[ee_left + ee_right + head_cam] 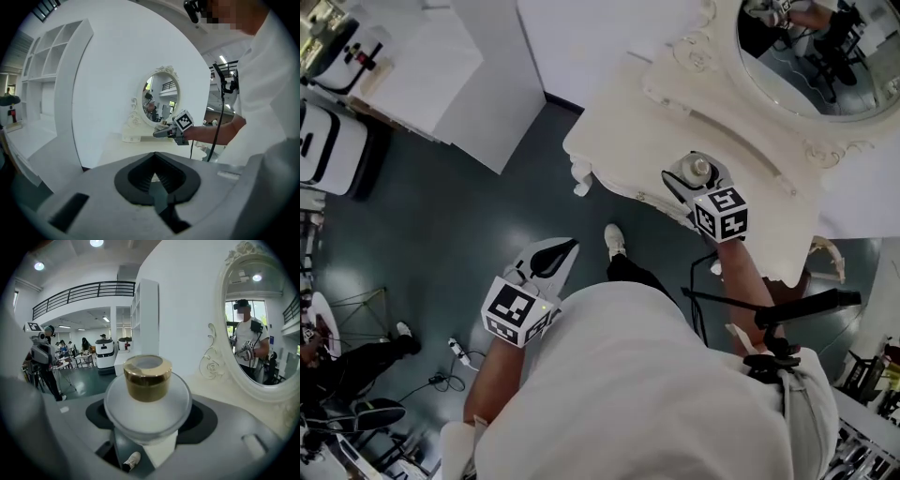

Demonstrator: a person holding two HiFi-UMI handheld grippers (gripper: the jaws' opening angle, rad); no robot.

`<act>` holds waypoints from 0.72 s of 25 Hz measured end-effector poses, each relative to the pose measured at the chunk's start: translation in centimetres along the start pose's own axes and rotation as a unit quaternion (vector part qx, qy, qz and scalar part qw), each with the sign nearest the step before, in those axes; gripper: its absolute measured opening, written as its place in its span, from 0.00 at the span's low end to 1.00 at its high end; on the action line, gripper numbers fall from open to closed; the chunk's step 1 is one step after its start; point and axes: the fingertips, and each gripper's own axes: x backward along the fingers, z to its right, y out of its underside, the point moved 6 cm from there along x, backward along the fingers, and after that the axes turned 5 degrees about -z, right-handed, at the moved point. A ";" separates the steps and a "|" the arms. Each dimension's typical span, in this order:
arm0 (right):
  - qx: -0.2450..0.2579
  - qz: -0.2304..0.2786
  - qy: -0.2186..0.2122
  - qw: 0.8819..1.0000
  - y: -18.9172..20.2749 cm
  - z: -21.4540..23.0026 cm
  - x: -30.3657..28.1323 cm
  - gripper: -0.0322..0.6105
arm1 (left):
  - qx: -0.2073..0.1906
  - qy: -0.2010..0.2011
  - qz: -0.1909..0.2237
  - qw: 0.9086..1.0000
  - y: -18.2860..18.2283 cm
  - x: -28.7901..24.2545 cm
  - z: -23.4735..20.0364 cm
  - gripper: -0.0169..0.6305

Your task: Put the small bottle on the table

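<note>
- Progress, as I judge it: the carry is nearly done and the set-down is not. The small bottle [147,404] is off any surface, so the task's one real step is left to do.
- The right hand-held gripper [695,180] pinches the bottle across its round frosted body, jaws set wide around it. The gold cap [147,378] points up, so the bottle is upright.
- From the head view the bottle hangs over the front part of the cream worktop [628,117], in front of the oval mirror [825,66].
- The right gripper view shows dark floor and a shoe through the gap under the jaws. So the bottle's base is not resting on anything, and the gripper sits close to the worktop's front edge.
- The left hand-held gripper [553,255] is pressed together and empty. It is out over the dark floor [487,216], well apart from the worktop, and plays no part in the hold.
- Left to do, in my reading: bring the bottle further in over the worktop, lower it until the base sits flat, spread the jaws, and draw the gripper back without nudging it.
- The risk I see is a release too near the edge, since a round body could tip or roll off.
</note>
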 end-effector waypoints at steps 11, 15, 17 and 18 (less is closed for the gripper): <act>0.007 -0.015 0.005 1.000 -4.7 15.5 -12.1 0.58 | 0.022 -0.030 -0.021 0.999 -8.0 -10.5 -7.3 0.03; 0.006 -0.023 0.012 1.000 -4.8 19.8 -16.2 0.58 | 0.026 -0.044 -0.024 0.998 -9.3 -13.0 -8.8 0.03; 0.001 -0.027 0.019 0.999 -4.8 21.4 -17.8 0.58 | 0.029 -0.048 -0.028 0.998 -9.6 -13.4 -9.5 0.03; -0.002 -0.030 0.023 0.999 -4.9 22.0 -18.4 0.58 | 0.030 -0.050 -0.030 0.998 -9.7 -13.4 -9.8 0.03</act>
